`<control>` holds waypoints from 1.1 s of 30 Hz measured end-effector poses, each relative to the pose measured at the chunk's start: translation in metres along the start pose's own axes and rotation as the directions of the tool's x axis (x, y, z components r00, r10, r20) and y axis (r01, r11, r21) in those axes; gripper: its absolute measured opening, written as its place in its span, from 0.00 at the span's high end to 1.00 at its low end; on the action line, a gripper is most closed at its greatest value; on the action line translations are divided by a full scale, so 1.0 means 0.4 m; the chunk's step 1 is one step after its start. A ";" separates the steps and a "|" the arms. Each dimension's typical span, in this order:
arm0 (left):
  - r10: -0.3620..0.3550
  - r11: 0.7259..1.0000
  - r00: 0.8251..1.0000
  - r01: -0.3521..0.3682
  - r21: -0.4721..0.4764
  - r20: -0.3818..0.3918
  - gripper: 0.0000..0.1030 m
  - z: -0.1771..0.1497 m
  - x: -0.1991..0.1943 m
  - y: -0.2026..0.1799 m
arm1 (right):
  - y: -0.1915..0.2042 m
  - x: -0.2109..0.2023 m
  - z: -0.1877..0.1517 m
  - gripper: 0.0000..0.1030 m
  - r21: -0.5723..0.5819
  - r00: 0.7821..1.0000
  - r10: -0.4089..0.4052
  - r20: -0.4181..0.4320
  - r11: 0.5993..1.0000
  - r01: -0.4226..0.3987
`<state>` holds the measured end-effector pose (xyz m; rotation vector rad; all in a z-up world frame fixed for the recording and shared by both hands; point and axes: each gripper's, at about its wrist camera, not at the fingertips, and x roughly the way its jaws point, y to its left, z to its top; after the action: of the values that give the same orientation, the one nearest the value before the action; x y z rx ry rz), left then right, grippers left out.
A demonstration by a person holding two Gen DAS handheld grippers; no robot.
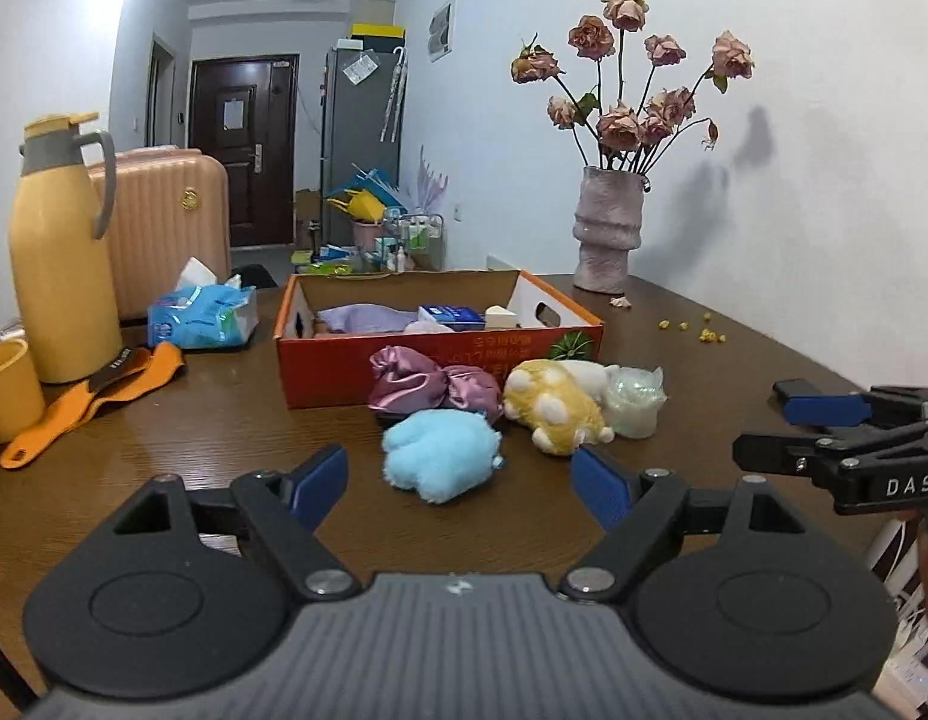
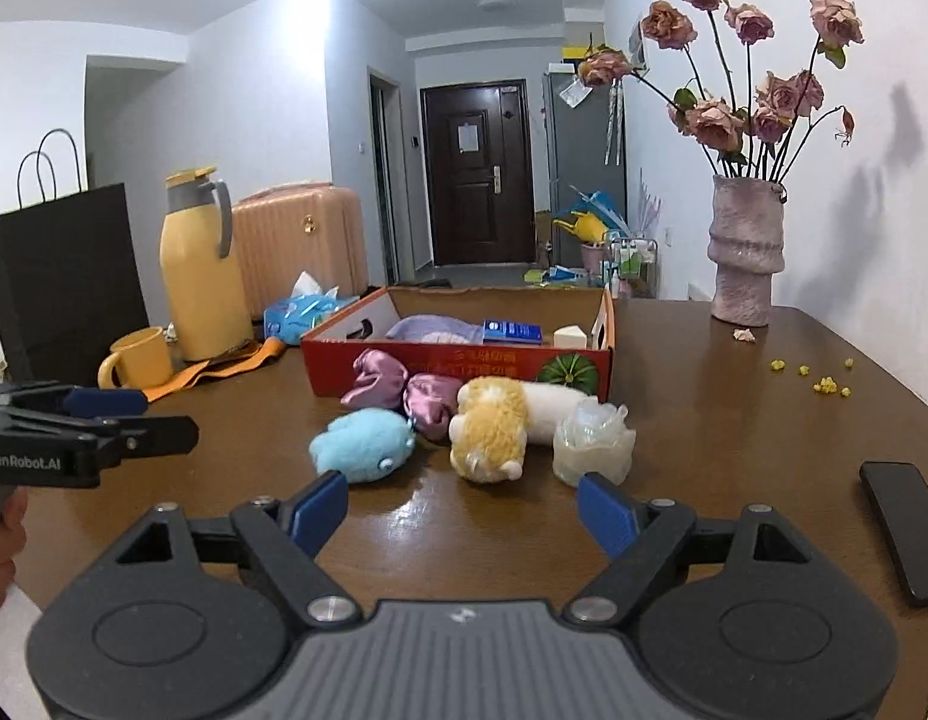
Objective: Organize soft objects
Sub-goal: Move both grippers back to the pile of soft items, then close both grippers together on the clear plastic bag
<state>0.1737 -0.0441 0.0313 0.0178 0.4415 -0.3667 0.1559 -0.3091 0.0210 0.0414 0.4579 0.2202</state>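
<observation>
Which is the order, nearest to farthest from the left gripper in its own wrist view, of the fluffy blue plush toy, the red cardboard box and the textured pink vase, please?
1. Fluffy blue plush toy, just ahead of the open left gripper.
2. Red cardboard box, behind the toys.
3. Textured pink vase, far right by the wall.

Box (image 1: 404, 369) near wall is hiding the lower parts of its contents. Purple pouch (image 1: 431, 387) is lying partly behind blue plush (image 1: 440, 456). White plush (image 2: 553, 411) is showing only in part behind yellow plush (image 2: 490, 429). Mug (image 1: 5, 387) is running off frame at 9 o'clock. Phone (image 2: 904, 531) is running off at 4 o'clock. Box lettering is too small to read.
</observation>
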 end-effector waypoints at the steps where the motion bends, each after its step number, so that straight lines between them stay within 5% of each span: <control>1: -0.001 1.000 1.000 0.001 0.001 -0.006 0.19 0.000 0.010 -0.001 | -0.003 0.005 0.000 0.19 0.006 1.000 0.002 0.000 1.000 -0.002; 16: -0.085 0.996 0.990 0.082 -0.027 -0.114 0.29 0.072 0.324 -0.074 | -0.217 0.268 0.069 0.32 0.228 0.993 -0.101 -0.054 0.967 0.111; 19: -0.107 0.994 0.986 0.102 -0.047 -0.129 0.29 0.072 0.353 -0.075 | -0.248 0.360 0.068 0.42 0.258 0.991 -0.091 -0.094 0.959 0.112; 21: -0.119 0.993 0.985 0.115 -0.040 -0.127 0.29 0.063 0.351 -0.071 | -0.247 0.394 0.055 0.71 0.242 0.987 -0.100 -0.124 0.962 0.128; 28: -0.218 0.975 0.969 0.212 -0.061 -0.119 0.27 0.010 0.266 -0.037 | -0.169 0.261 -0.025 0.79 0.226 0.992 0.020 -0.125 0.974 0.009; 33: -0.274 0.956 0.947 0.249 -0.157 -0.165 0.27 -0.060 0.208 0.003 | -0.027 0.165 -0.086 0.71 0.185 0.977 0.166 -0.132 0.973 -0.140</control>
<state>0.2341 -0.0692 -0.0257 -0.1402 0.6557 -0.5999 0.2006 -0.3056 -0.0394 0.2344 0.6204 0.3364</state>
